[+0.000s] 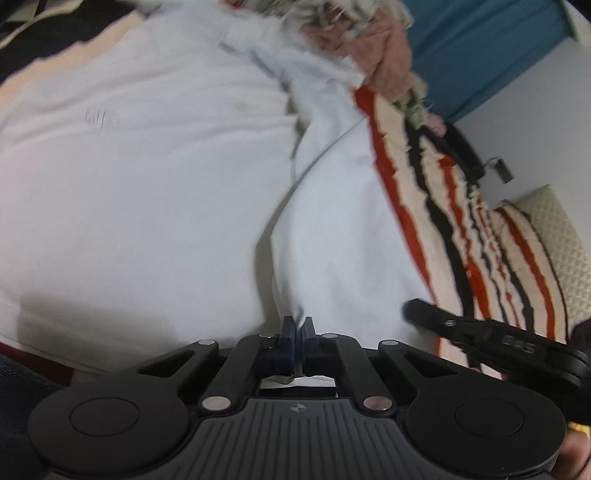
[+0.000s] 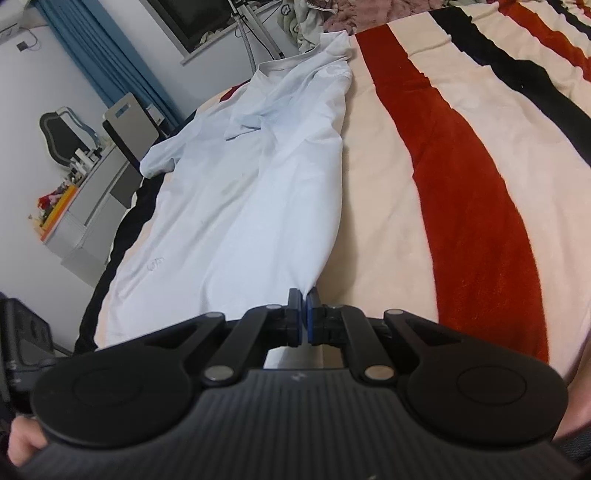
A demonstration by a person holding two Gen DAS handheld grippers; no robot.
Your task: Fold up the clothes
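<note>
A white shirt [image 1: 147,184] lies spread flat on a bed covered by a blanket [image 2: 461,184] striped in red, cream and black. In the left wrist view my left gripper [image 1: 297,323] is shut, with a fold of the shirt's near edge pinched between its blue pads. In the right wrist view the shirt [image 2: 251,192] stretches away towards its collar, and my right gripper [image 2: 304,295] is shut on its near right corner. The right gripper [image 1: 415,310] also shows from the side at the shirt's edge in the left wrist view.
A heap of other clothes [image 2: 314,22] lies beyond the collar at the bed's far end. Left of the bed stand a grey dresser [image 2: 96,192] with small items, a chair [image 2: 129,125] and a blue curtain [image 2: 110,62]. A dark screen [image 2: 199,18] hangs on the wall.
</note>
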